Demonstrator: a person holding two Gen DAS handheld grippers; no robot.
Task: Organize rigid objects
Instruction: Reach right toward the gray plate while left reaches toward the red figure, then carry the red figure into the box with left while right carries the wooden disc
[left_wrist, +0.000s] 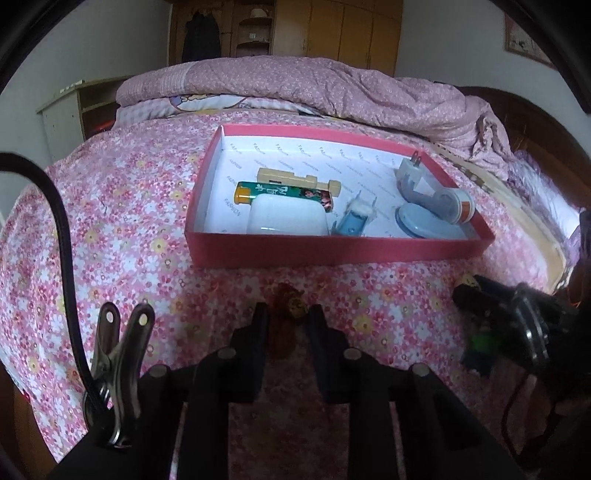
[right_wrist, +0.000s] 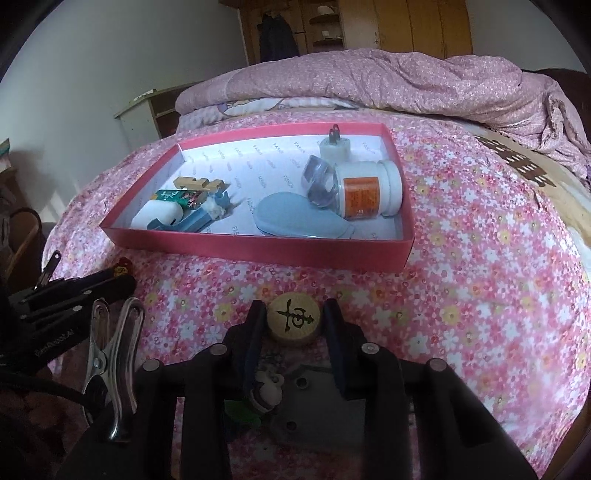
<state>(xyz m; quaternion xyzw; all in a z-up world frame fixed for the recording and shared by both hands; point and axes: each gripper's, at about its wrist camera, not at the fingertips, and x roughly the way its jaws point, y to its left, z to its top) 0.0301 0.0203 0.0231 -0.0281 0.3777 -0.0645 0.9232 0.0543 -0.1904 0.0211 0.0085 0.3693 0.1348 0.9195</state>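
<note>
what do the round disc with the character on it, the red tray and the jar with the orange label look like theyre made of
Disc: looks like wood, pale tan and matte, with a dark character on its face; it could be moulded plastic.
Tray: probably cardboard, with thin straight red walls and a white printed paper lining.
Jar: seems plastic, with an opaque white, slightly glossy body and ribbed cap under an orange paper label.

Small figurine (left_wrist: 286, 321) — blurred, partly hidden.
</note>
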